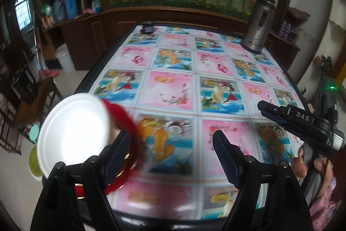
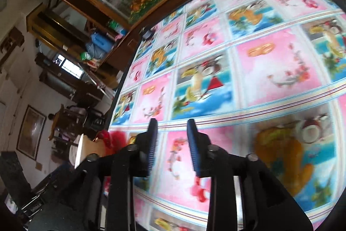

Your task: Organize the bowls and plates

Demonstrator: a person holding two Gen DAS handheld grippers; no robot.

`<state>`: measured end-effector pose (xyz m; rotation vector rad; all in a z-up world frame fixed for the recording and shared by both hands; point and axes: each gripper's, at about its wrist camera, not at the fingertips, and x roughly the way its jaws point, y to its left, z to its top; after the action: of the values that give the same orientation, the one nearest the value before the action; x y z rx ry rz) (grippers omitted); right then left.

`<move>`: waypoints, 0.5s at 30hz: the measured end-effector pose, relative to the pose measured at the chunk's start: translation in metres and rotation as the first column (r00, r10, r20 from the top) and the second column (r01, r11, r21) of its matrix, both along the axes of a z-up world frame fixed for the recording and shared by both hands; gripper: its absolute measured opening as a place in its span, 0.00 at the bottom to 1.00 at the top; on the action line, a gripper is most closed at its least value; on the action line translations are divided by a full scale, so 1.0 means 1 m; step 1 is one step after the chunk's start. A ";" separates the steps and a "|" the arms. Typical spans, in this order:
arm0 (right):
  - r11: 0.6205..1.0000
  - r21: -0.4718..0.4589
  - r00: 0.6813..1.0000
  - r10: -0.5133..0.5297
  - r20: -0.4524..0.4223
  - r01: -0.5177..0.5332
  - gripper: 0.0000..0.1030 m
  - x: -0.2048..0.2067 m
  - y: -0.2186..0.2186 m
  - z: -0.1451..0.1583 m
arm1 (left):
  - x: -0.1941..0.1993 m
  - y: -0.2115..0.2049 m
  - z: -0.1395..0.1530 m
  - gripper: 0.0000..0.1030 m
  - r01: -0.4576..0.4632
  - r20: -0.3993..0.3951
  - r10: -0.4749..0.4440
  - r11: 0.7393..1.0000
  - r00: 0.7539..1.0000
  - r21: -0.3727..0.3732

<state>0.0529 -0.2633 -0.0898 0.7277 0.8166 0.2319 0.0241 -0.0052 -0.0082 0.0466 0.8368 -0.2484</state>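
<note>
- Left tongs (image 1: 173, 144) gape wide, empty; white plate (image 1: 73, 131) and red bowl (image 1: 127, 133) lower left.
- Right tongs (image 2: 172, 140) slightly apart, empty, over the patterned counter (image 2: 270, 70).

Left gripper (image 1: 172, 155): black frame, ribbed dark-blue pads, round screw bosses. Right gripper (image 2: 172, 144): same build, white "DAS" marking. Pink patterned sleeve (image 1: 324, 207), lower right.
</note>
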 end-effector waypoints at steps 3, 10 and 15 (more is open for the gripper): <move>0.997 -0.082 0.998 -0.007 0.059 0.012 0.28 -0.016 -0.007 0.005 | -0.001 -0.029 -0.006 0.76 0.019 0.085 -0.022 0.999 0.996 0.032; 0.962 -0.257 0.977 -0.034 0.210 0.088 0.28 -0.056 -0.020 0.012 | 0.002 -0.070 -0.017 0.77 0.026 0.188 -0.035 0.998 0.981 0.051; 0.948 -0.275 0.948 -0.069 0.311 0.159 0.28 -0.076 -0.023 0.010 | -0.005 -0.076 -0.016 0.77 0.026 0.237 -0.029 1.000 0.971 0.015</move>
<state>-0.0232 -0.2866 -0.0802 0.4393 0.5032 0.1049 0.0192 -0.0815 -0.0245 0.0973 0.5999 -0.2585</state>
